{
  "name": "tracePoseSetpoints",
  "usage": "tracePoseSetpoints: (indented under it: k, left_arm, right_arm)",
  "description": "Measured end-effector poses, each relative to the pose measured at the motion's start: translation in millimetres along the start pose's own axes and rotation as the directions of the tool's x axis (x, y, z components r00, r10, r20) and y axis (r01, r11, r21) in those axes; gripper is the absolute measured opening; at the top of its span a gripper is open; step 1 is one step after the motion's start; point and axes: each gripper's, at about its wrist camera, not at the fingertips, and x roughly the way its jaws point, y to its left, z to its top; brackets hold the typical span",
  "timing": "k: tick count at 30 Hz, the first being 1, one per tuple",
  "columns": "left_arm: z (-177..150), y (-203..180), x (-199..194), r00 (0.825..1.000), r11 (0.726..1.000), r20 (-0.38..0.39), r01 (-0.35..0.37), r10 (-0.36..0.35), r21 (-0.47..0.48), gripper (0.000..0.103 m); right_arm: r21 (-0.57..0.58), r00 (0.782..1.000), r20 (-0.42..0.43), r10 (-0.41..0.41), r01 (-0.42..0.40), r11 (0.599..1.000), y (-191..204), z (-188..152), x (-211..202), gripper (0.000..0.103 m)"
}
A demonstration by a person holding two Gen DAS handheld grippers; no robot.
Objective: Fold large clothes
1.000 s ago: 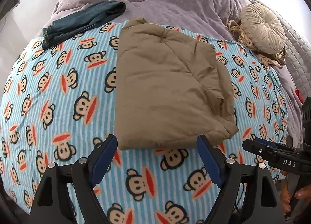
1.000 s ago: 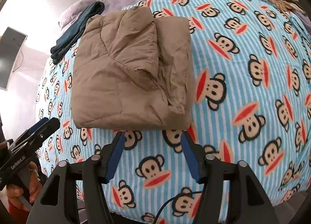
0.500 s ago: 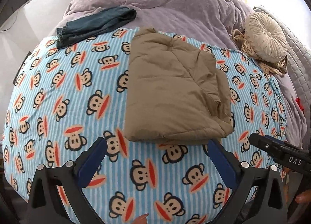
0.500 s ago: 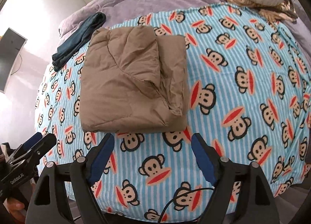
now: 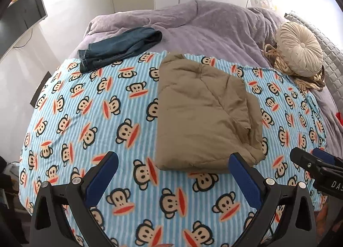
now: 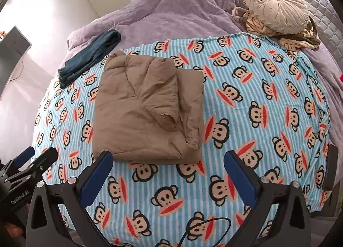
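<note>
Jacket (image 5: 205, 114) folded; right claw (image 6: 169, 174) opening above, empty

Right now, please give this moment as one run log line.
garment: tan jacket folded on monkey blanket | left hand-held gripper: open, empty | right hand-held gripper: opening, empty

Bright even daylight, soft shadows, washed-out glare upper left, strong fisheye bending, black vignetted corners

Black tongs (image 5: 173, 174); blue pads (image 5: 244, 179)
</note>
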Motion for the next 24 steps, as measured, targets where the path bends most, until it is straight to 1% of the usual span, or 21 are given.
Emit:
tracePoseSetpoints:
  k: [9, 24]
  left_arm:
    - [4, 2, -12, 1.0, 1.0, 0.022, -0.009, 0.01, -0.013, 0.103]
    - [1, 2, -18, 0.999, 1.0, 0.035, -0.025, 0.025, -0.009, 0.103]
  right_arm:
    - [-0.023, 0.998, 0.036, -0.043, 0.044, 0.999, 8, 5, -8, 0.103]
    - [-0.022, 0.998, 0.048, -0.051, 0.052, 0.998, 9, 5, -13, 0.103]
